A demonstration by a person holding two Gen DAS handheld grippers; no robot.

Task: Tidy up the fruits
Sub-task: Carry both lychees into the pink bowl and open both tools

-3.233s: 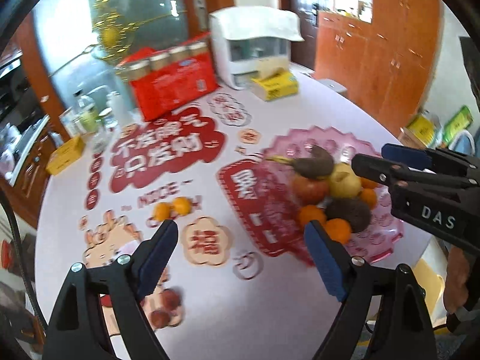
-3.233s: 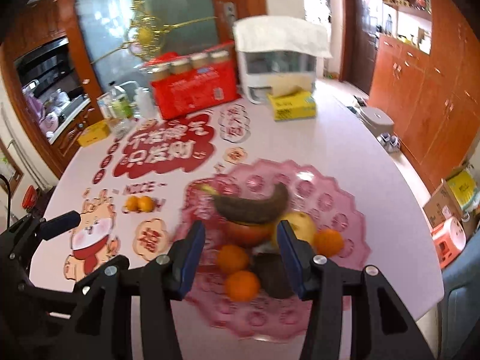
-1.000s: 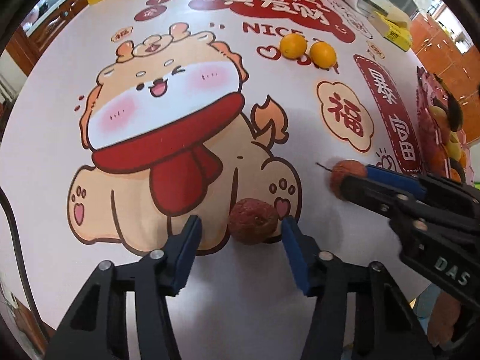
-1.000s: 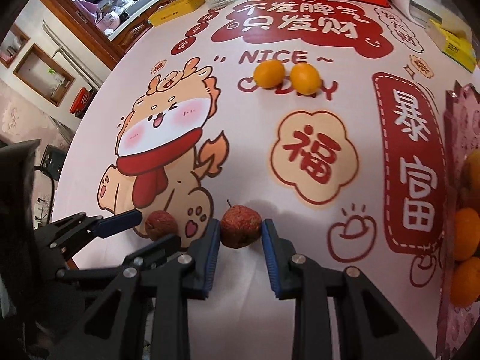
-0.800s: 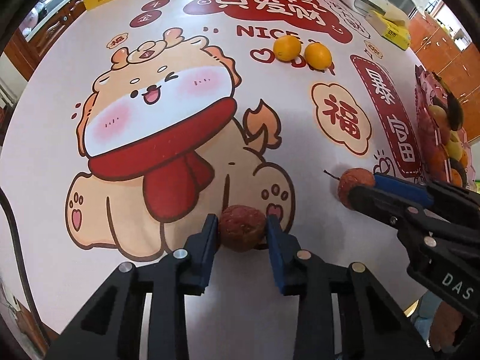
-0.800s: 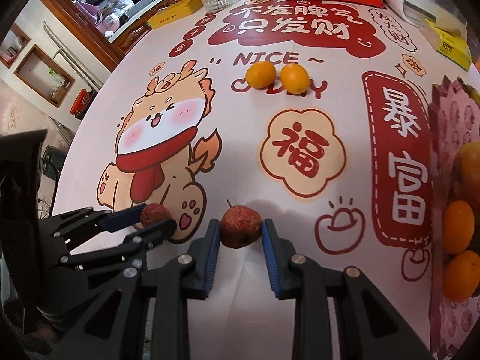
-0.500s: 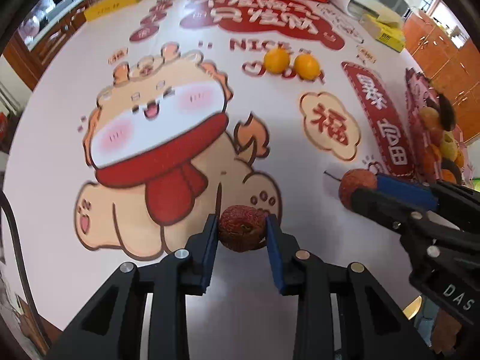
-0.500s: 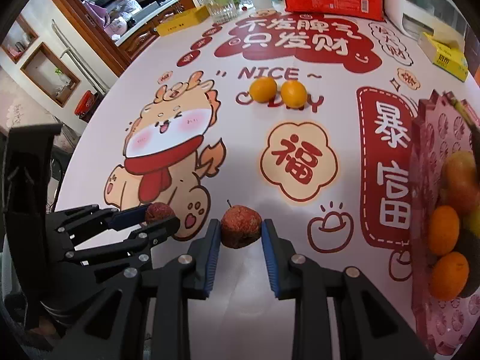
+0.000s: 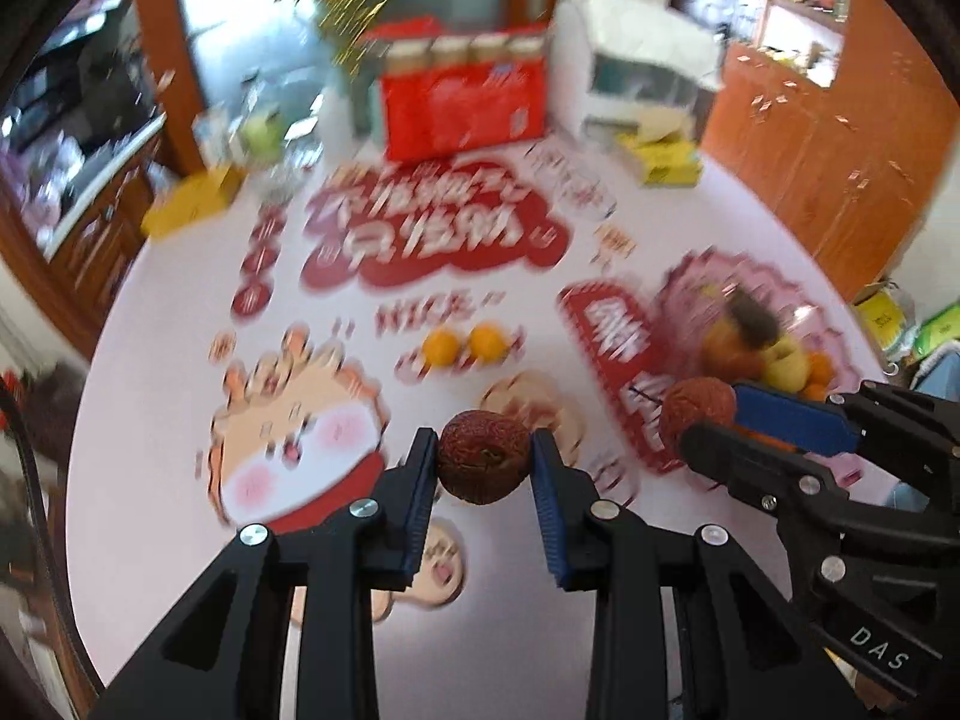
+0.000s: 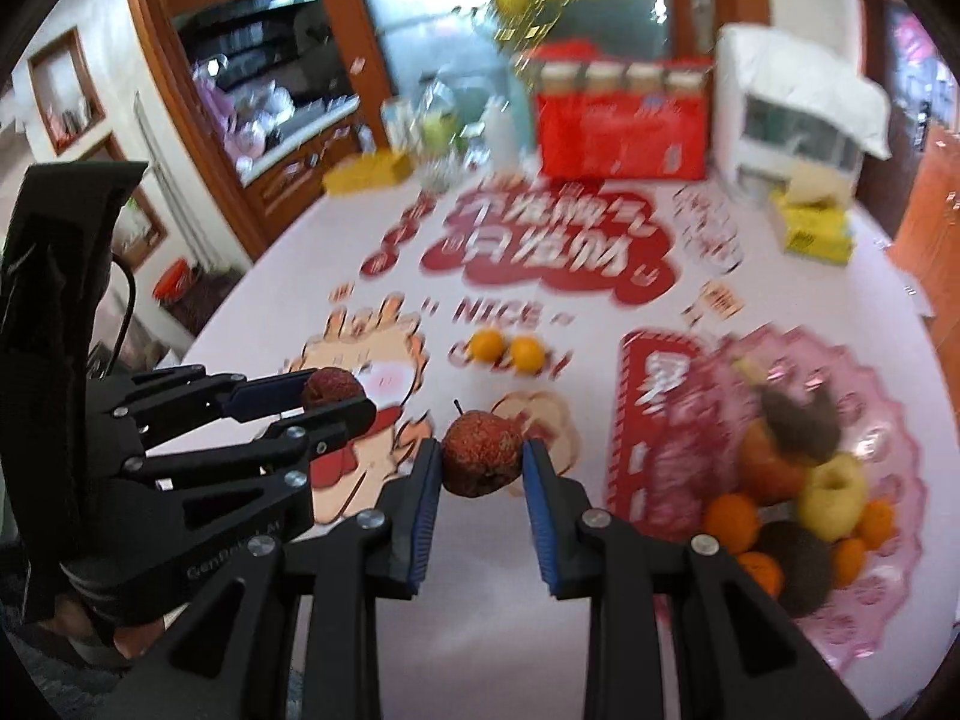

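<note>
Readable text first: my right gripper (image 9: 699, 420) has "DAS" printed on its body, the tablecloth (image 10: 600, 312) says "NICE" above the two loose oranges (image 10: 507, 349), and the big red cloud of Chinese characters behind that is too smeared to read. The left gripper (image 9: 483, 465) is clamped on a dark red bumpy fruit (image 9: 483, 464) — both blue pads pressing its sides, held up clear of the cloth over the cartoon dragon print. The right gripper is likewise clenched on the second bumpy red fruit (image 10: 482, 461), the one with a little stem sticking up. The two grippers sit side by side, near each other but not touching. Room-wise, the near white stretch of cloth under both tools is bare, and the pink scalloped fruit plate (image 10: 894, 420) sits off to the right close to the table's edge, already piled with oranges, a yellow apple (image 10: 834, 495), a red one and some dark fruit I can't identify. The far end is crowded: red carton (image 10: 621, 132), yellow box (image 10: 816, 234), white appliance (image 10: 798, 114). Everything back there is motion-blurred, so the labels are a wash.
</note>
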